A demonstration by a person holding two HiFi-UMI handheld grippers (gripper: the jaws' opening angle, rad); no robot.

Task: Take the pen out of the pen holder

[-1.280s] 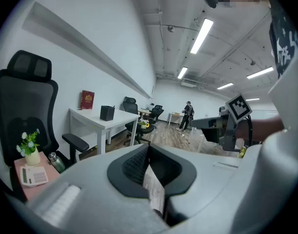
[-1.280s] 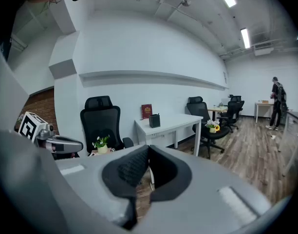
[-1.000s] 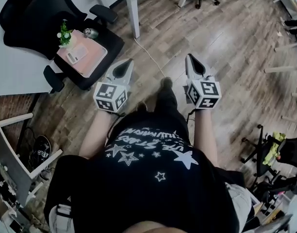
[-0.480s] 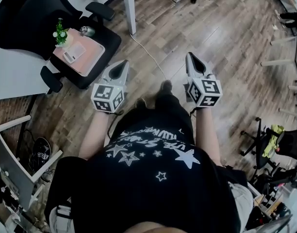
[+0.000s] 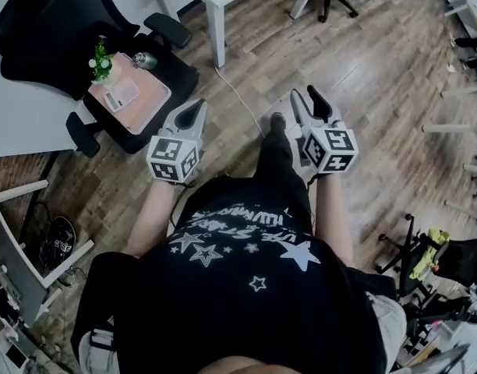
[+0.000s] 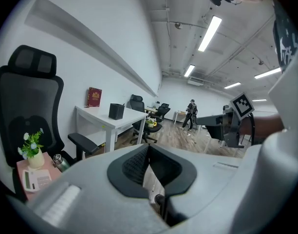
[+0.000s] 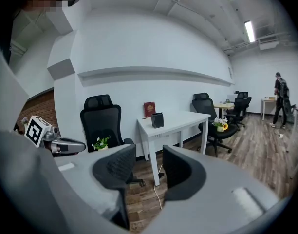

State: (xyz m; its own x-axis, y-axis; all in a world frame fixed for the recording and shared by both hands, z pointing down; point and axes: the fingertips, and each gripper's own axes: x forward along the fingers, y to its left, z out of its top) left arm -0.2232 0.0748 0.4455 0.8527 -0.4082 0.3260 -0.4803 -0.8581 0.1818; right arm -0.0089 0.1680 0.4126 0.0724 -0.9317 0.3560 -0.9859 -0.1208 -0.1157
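Observation:
A small black pen holder (image 7: 158, 120) stands on a white desk (image 7: 185, 120) ahead of me, also visible as the pen holder (image 6: 117, 111) in the left gripper view. It is too small to make out a pen in it. My left gripper (image 5: 193, 114) is held out over the wooden floor with its jaws shut and empty; the closed left gripper (image 6: 148, 148) points toward the desk. My right gripper (image 5: 305, 100) is held level beside it, its jaws opening, and nothing lies between the pads of the right gripper (image 7: 149, 154).
A black office chair (image 5: 59, 29) at the left carries a pink board (image 5: 128, 92) with a small plant, a bottle and a white device. A red book (image 7: 149, 109) stands on the desk. A cable (image 5: 238, 96) runs over the floor. More chairs and desks stand farther off.
The right gripper's jaws, shut before, now stand apart. Both grippers and the person have shifted forward toward the white desk, with one foot stepped ahead.

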